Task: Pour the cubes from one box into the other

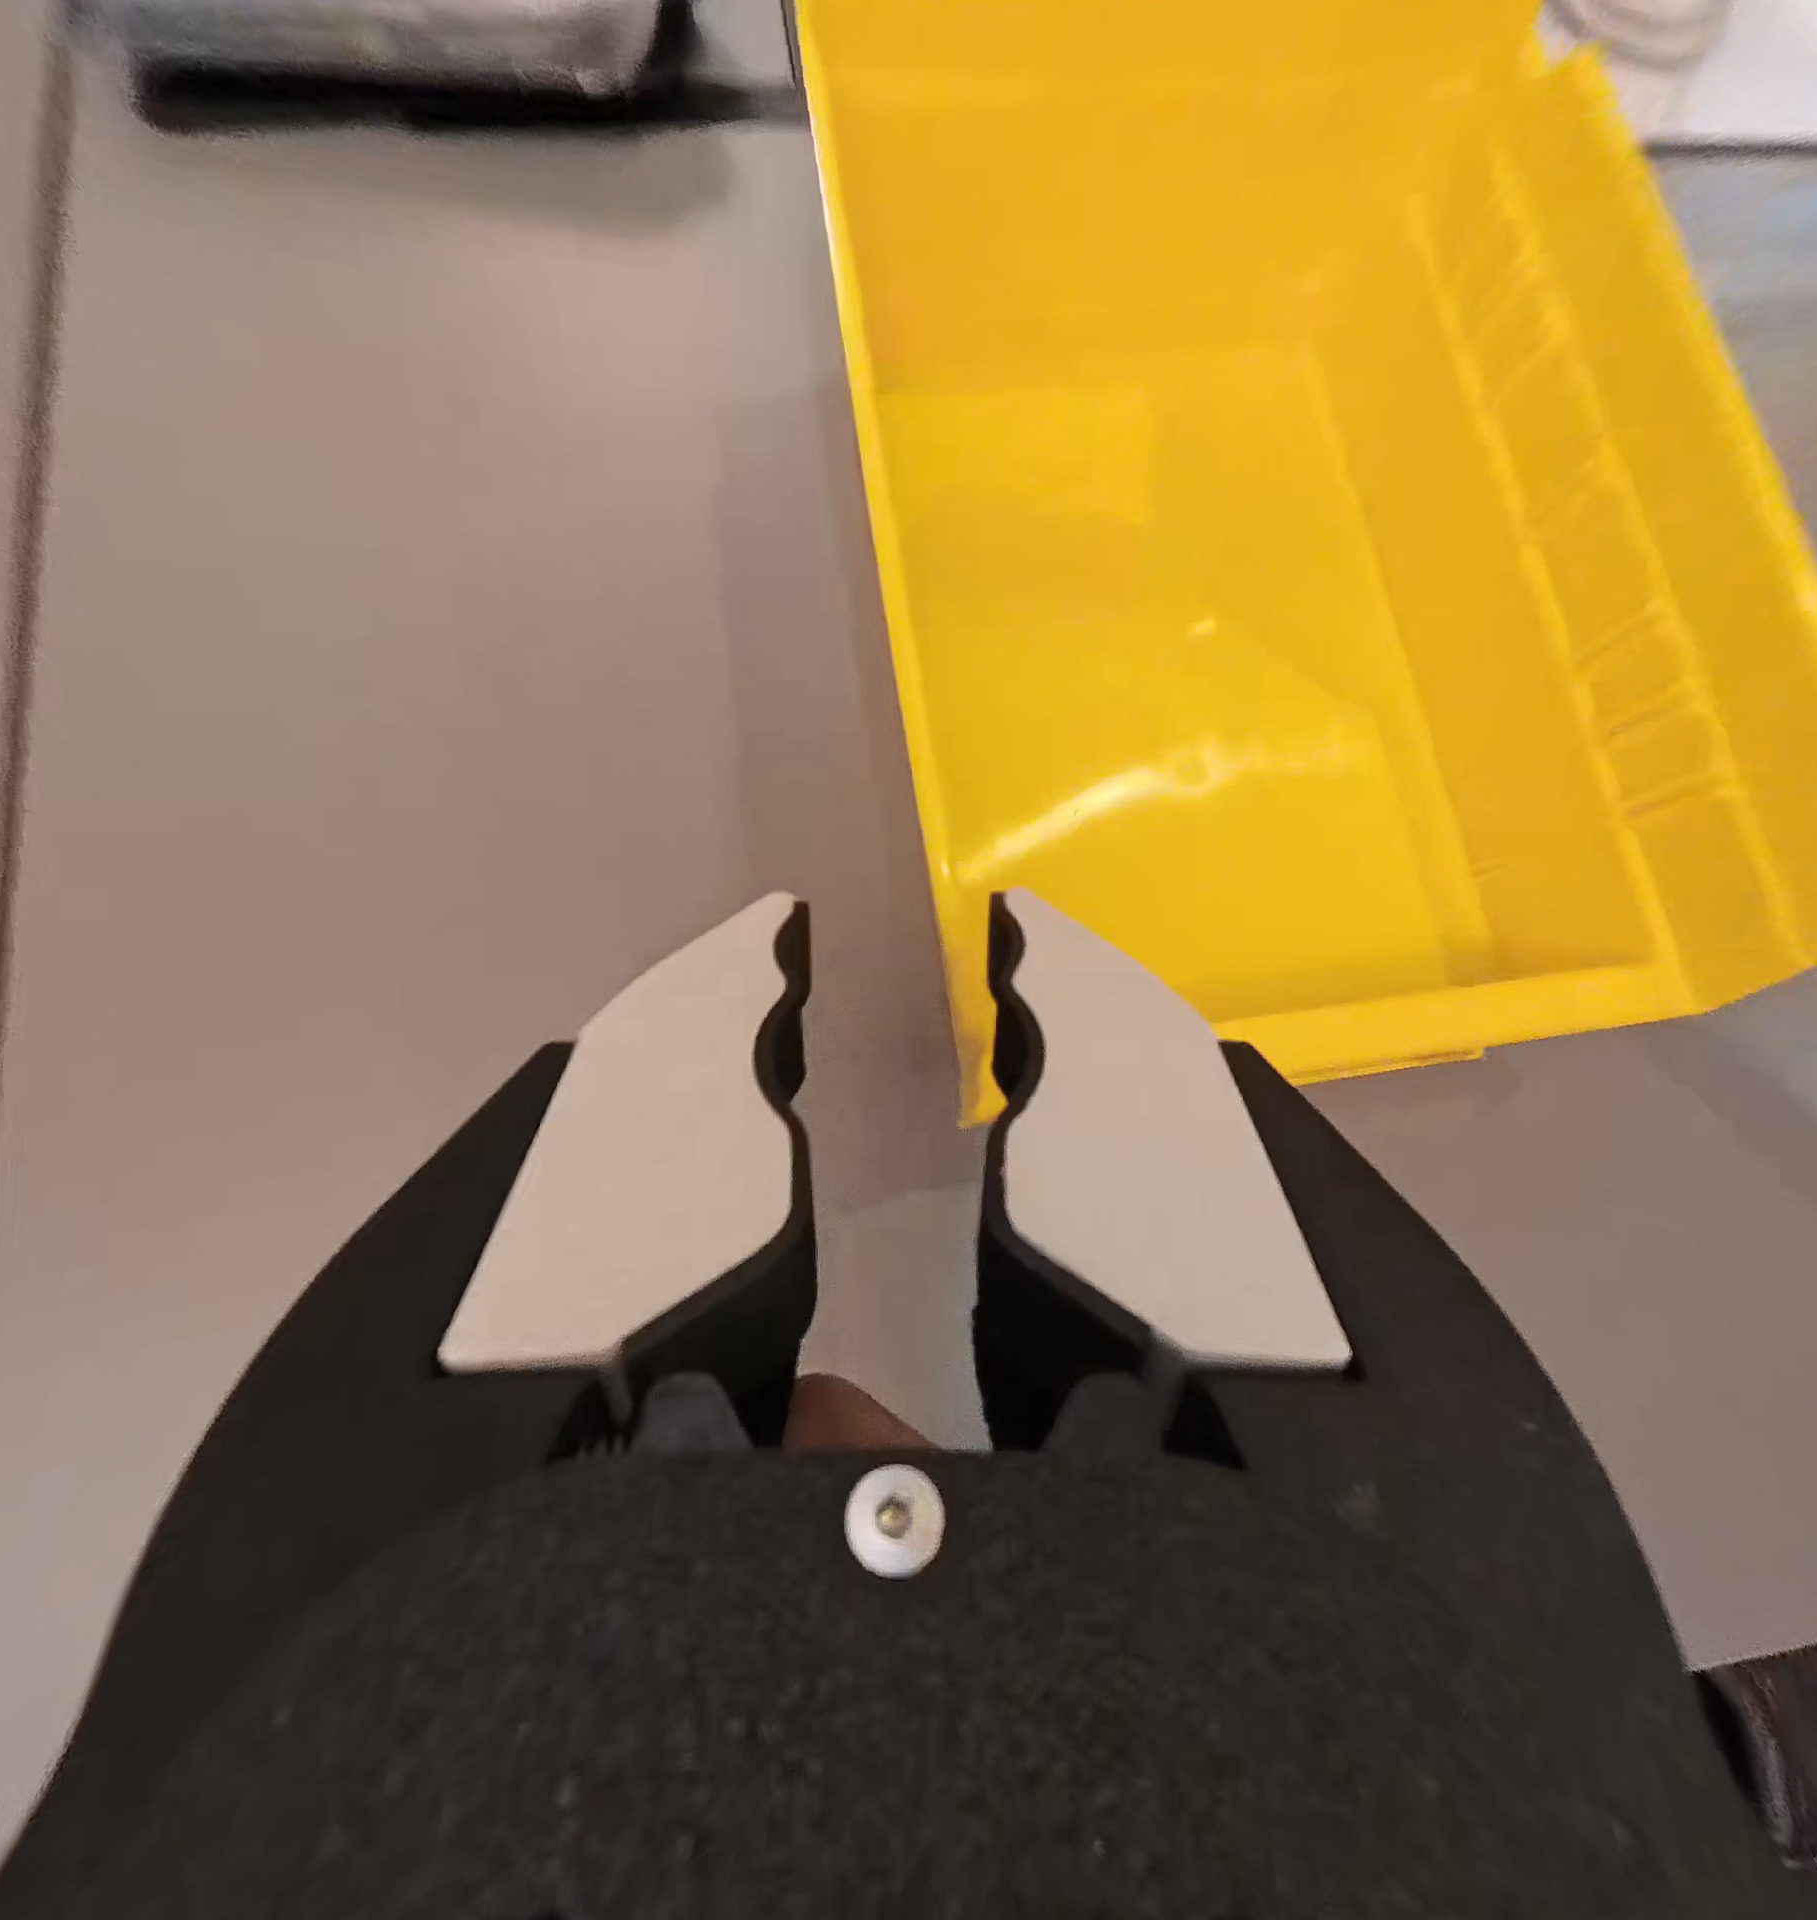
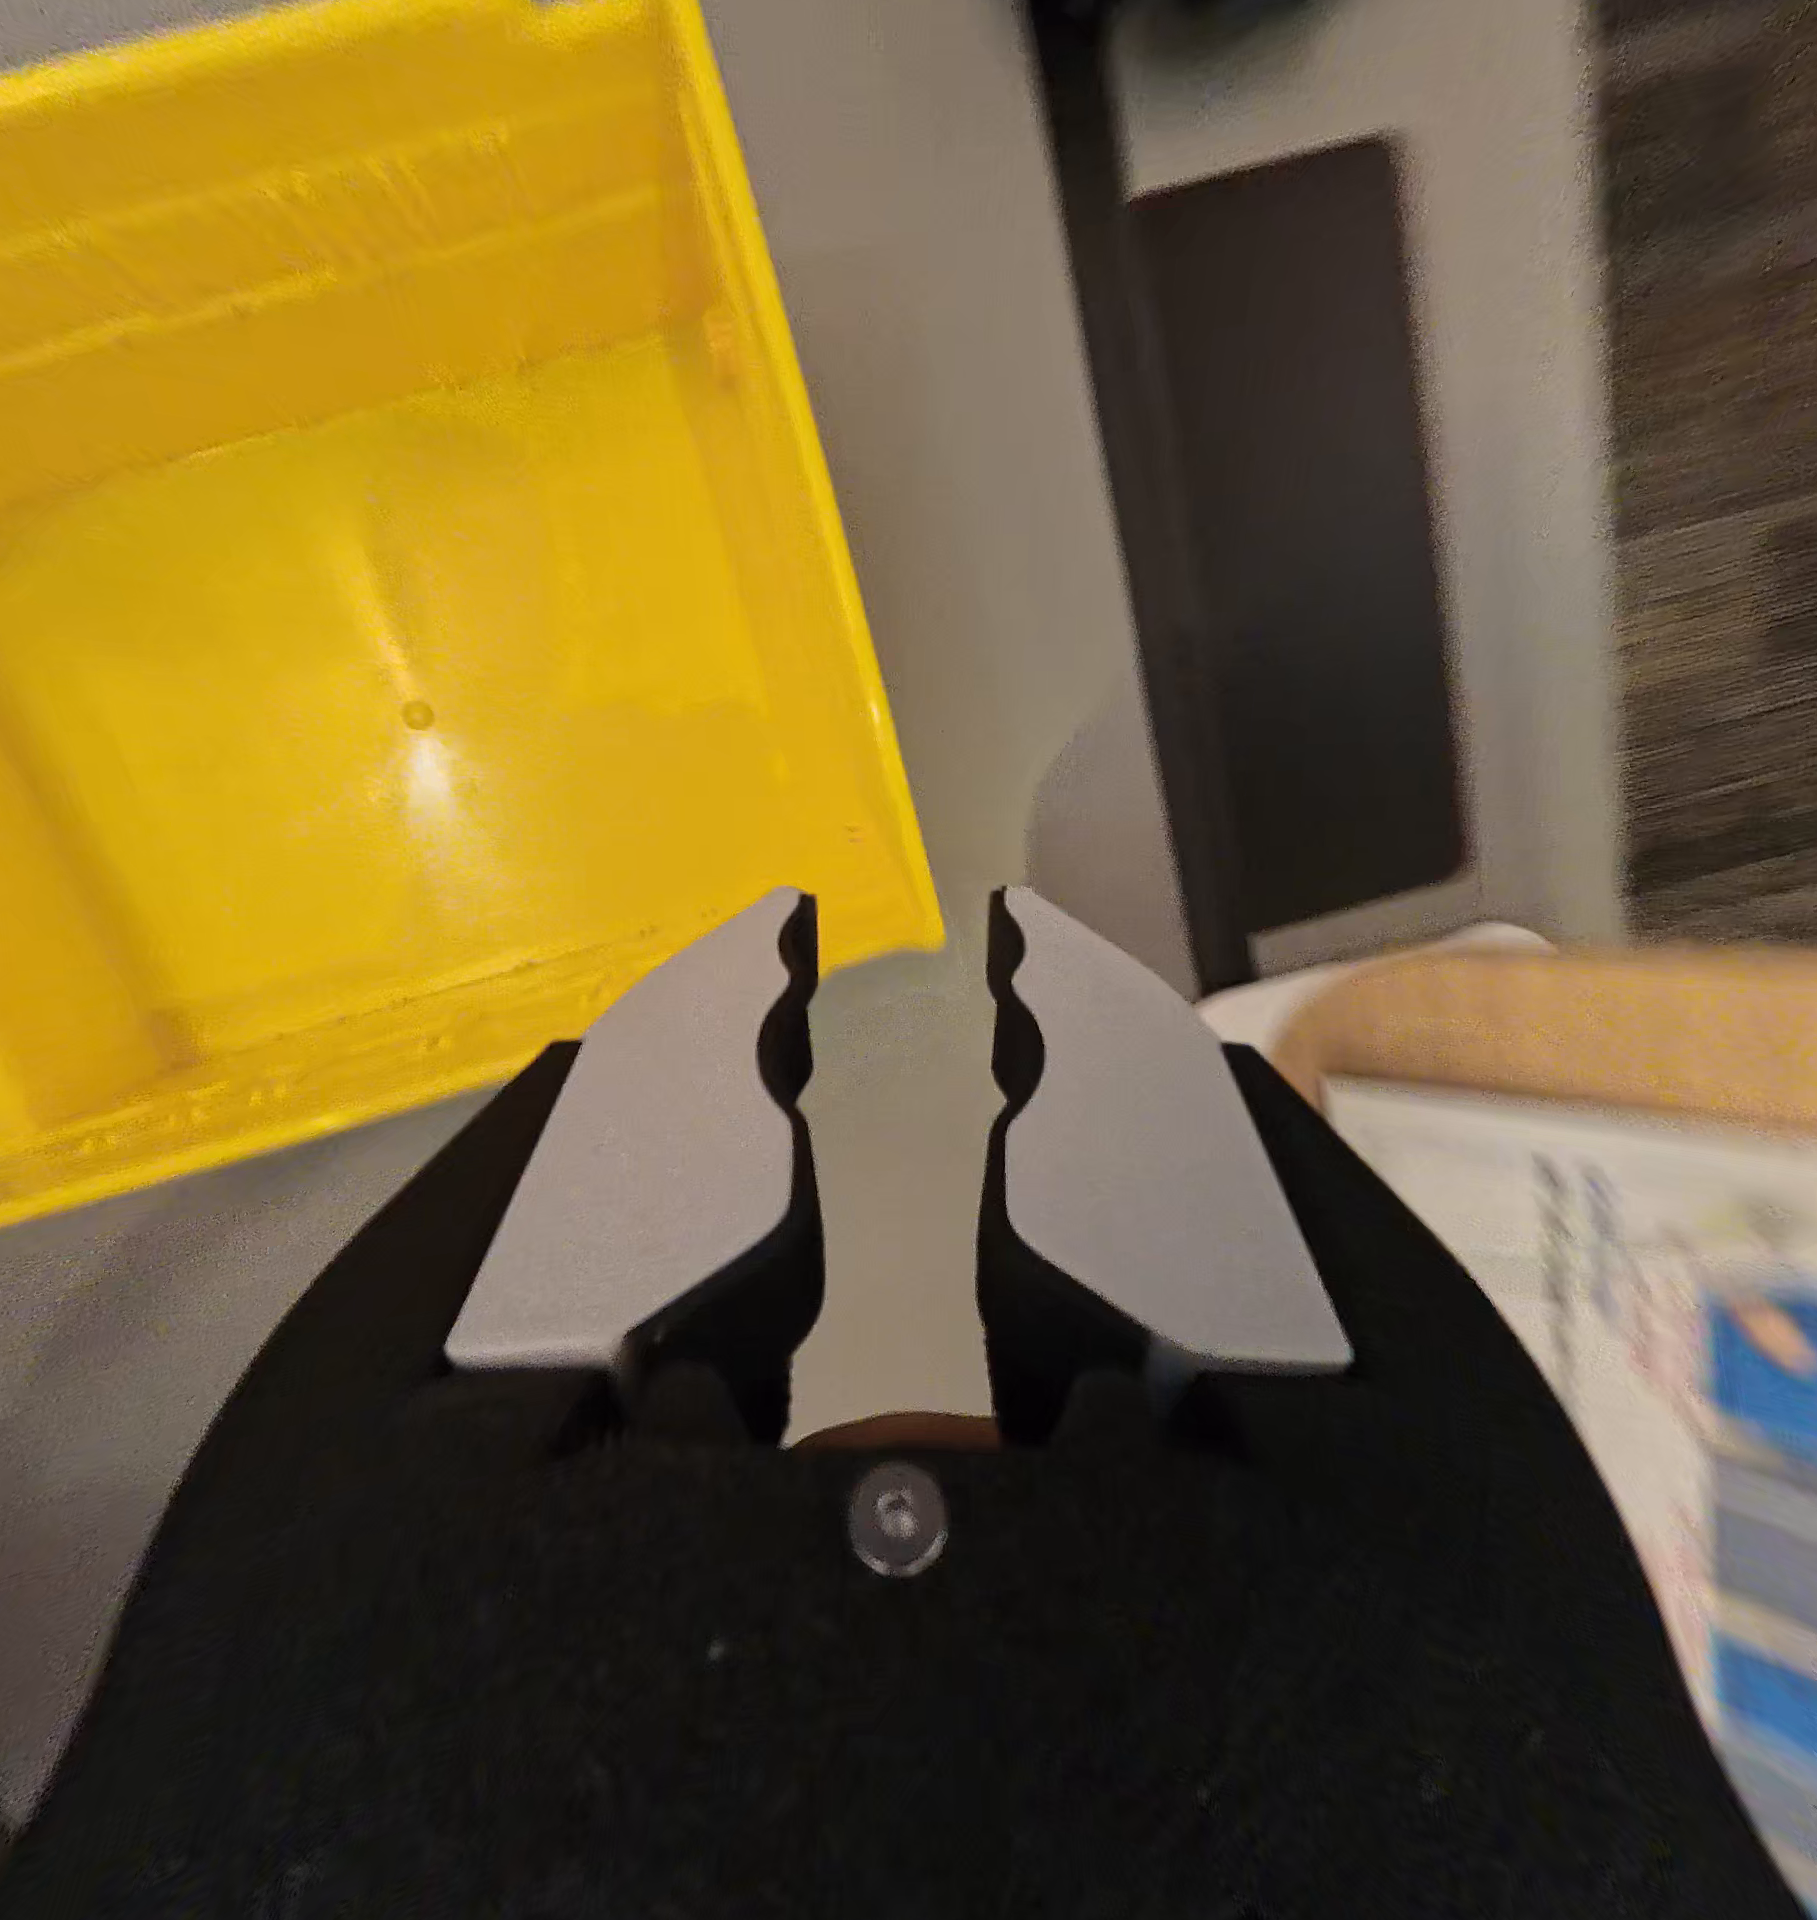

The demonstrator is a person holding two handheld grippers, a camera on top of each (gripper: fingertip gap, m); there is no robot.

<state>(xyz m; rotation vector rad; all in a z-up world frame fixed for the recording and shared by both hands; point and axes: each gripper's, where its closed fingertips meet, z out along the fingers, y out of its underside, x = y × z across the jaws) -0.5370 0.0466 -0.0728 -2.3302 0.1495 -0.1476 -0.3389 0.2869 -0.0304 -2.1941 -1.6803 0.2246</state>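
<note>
- A yellow box (image 1: 1299, 623) of smooth, glossy plastic sits on a pale grey matte surface (image 1: 416, 623). It is rectangular and open-topped, with ribbed moulding along one long wall. Its inside looks empty; no cubes show in either view.
- The left gripper (image 1: 899, 914) has its jaws apart with nothing between them. It sits just beside the box's near left corner, and the corner edge appears to touch the inside of its right finger.
- The right gripper (image 2: 902, 909) also has its jaws apart and empty. It is near the right corner of the yellow box (image 2: 364, 623), with the rim passing behind its left finger.
- The second box named in the task is not visible in either view.
- Both grippers are black and grainy, with flat pale panels and wavy inner edges.
- A tan cardboard carton (image 2: 1610, 1018) holding printed paper lies at the right edge.
- Likely risks: the thin, slick rim could slip from a corner hold, or the box could twist if the two sides are lifted unevenly. Both pictures are motion-blurred, so closing now could miss the wall.
</note>
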